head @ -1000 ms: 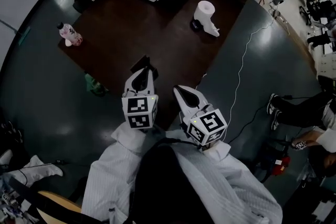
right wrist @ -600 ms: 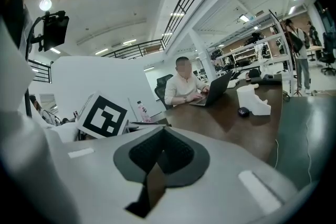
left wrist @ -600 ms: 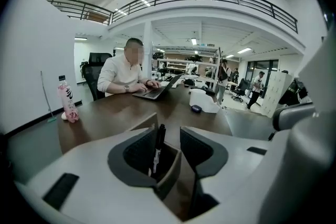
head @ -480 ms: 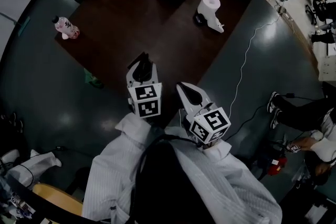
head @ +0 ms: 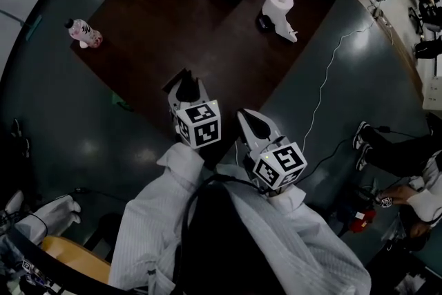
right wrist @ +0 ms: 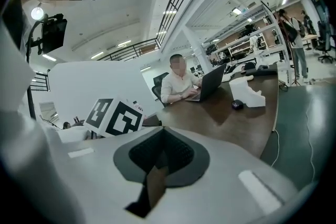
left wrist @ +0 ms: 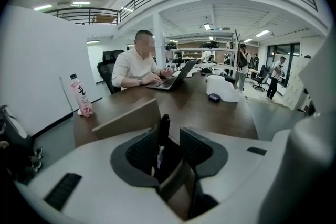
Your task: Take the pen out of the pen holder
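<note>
Now the left tool (left wrist: pixel 167 136) is hovering at the near edge of the worktop (head: pixel 207 17) with its jaws spread wide. The black pen (left wrist: pixel 163 131) is standing upright between them, not squeezed, its lower end sitting in what seems the tan pen holder (left wrist: pixel 126 120). The grasp looks like the step in hand, and it is calling for a close on the barrel and a straight upward lift. The right tool (right wrist: pixel 161 136) is hovering just beside, clenched on nothing.
</note>
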Action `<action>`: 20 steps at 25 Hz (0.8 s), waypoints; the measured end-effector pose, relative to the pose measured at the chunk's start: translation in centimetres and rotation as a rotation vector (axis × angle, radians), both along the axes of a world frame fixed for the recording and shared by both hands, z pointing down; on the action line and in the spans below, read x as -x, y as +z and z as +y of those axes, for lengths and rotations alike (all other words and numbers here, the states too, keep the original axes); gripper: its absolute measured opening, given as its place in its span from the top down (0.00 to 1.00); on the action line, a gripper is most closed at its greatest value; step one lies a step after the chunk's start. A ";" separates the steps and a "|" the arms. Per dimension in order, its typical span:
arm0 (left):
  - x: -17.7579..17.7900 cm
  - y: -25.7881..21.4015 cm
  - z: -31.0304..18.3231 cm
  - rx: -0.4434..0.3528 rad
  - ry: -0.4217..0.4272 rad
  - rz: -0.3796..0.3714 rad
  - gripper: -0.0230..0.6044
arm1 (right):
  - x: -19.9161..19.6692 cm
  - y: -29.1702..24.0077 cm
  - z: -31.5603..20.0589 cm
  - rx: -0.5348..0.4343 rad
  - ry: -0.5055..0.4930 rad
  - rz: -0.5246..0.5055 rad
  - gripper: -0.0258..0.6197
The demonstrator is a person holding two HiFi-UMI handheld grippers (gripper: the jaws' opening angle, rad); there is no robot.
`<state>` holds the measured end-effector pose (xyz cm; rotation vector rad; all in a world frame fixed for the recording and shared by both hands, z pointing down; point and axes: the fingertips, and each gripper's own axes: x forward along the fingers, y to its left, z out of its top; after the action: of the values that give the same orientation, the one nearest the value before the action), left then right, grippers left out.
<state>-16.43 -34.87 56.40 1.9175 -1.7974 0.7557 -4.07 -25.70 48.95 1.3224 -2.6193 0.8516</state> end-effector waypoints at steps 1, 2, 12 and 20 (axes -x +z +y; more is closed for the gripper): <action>0.1 0.0 -0.1 0.000 -0.007 -0.006 0.75 | -0.3 0.1 0.0 0.003 0.002 -0.001 0.96; 0.3 0.0 -0.2 0.002 -0.014 -0.011 0.75 | -0.5 0.1 0.0 0.006 0.004 -0.003 0.96; 0.6 -0.1 -0.4 -0.022 0.007 -0.052 0.91 | -2.0 0.4 0.6 0.014 0.019 -0.007 0.96; 0.0 -1.1 1.2 -0.058 0.057 0.045 0.92 | -1.0 0.3 1.0 -0.001 0.000 0.012 0.96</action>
<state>-16.43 -33.69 55.32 2.0141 -1.7628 0.6811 -3.09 -24.71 49.29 1.3238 -2.6109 0.8403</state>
